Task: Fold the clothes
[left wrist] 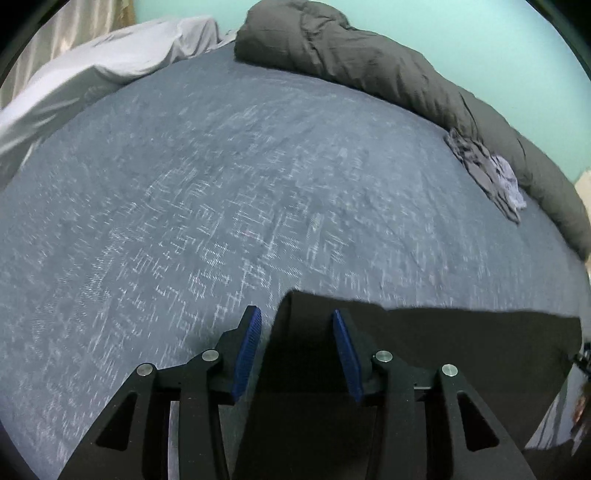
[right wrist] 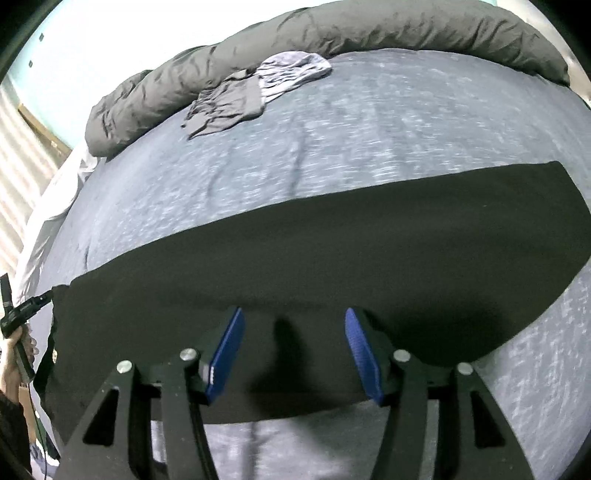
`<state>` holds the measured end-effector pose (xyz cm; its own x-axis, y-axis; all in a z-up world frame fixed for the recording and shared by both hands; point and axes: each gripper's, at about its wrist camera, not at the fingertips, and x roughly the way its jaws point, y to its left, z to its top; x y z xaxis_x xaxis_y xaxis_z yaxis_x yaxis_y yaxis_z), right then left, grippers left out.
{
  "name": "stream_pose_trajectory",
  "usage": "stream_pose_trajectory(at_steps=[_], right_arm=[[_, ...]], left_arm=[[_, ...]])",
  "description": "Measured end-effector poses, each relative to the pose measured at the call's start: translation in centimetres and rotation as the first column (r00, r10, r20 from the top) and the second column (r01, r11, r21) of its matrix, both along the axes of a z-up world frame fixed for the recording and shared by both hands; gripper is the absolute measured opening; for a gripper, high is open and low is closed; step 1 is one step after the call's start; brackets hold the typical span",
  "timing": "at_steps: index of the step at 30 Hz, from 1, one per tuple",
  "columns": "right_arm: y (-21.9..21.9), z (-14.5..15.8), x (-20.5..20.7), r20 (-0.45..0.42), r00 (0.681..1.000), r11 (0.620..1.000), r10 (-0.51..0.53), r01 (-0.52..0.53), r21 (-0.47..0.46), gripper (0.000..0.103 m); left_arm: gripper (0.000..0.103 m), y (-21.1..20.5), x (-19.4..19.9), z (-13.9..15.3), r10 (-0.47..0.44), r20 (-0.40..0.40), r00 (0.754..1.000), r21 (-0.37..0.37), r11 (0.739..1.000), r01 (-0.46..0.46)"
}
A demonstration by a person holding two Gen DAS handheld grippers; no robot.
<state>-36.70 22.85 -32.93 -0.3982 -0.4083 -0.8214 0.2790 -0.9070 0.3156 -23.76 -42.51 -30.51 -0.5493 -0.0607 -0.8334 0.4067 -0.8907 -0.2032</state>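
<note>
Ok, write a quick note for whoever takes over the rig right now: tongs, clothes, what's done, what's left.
Left tongs: open, empty, over the left end of the black garment.
Right tongs: open, empty, over its near edge.
The black garment lies flat as a long band across the near side of the bed, apparently already folded lengthwise.
A crumpled grey garment pile sits at the far side against the rolled dark duvet, untouched.
Left: finish folding the black garment, then fold the pile.

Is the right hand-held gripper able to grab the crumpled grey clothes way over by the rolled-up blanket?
Probably not from here. The right hand-held gripper hangs open over the black cloth, and the crumpled grey clothes lie far across the bed. Nothing blocks the way; it just needs to move closer.
</note>
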Motion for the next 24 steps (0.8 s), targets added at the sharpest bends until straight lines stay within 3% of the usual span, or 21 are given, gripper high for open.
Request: stream_pose_trajectory(at_steps=[3, 4, 5, 8, 14, 20, 24], right_arm=[[2.1, 0.6, -1.5, -0.036, 0.999, 1.0, -0.029, 0.029, 0.002, 0.06], [2.7, 0.8, -2.2, -0.046, 0.998, 0.999, -0.041, 0.042, 0.01, 0.064], [3.2, 1.0, -2.9, -0.054, 0.997, 0.998, -0.054, 0.055, 0.019, 0.066], [4.9, 1.0, -5.2, -0.048, 0.994, 0.993, -0.099, 0.101, 0.053, 0.066], [5.7, 0.2, -8.2, -0.017, 0.992, 0.985, -0.123, 0.124, 0.117, 0.066], [2.4, -1.9, -9.9, -0.012, 1.0, 0.97, -0.021, 0.023, 0.241, 0.067], [0.3, -3.0, -10.6, -0.027, 0.998, 0.939, 0.058, -0.045, 0.34, 0.067]], left_arm=[[0.044, -0.5, -0.4, -0.6, -0.013, -0.01, 1.0, 0.039, 0.999, 0.013], [0.038, -0.5, -0.5, -0.7, -0.018, -0.011, 1.0, 0.044, 0.999, 0.019], [0.023, -0.4, -0.6, -0.9, -0.025, -0.013, 1.0, 0.047, 0.999, 0.026], [0.005, 0.1, -0.6, -0.7, -0.025, -0.014, 1.0, 0.005, 1.0, 0.026], [0.002, 0.4, -0.2, 1.2, -0.024, -0.053, 0.998, -0.095, 0.995, 0.019], [0.001, -0.9, -0.8, 1.3, 0.006, -0.064, 0.998, -0.093, 0.996, -0.011], [0.001, -1.5, -0.8, 0.9, 0.031, -0.068, 0.997, -0.093, 0.995, -0.037]])
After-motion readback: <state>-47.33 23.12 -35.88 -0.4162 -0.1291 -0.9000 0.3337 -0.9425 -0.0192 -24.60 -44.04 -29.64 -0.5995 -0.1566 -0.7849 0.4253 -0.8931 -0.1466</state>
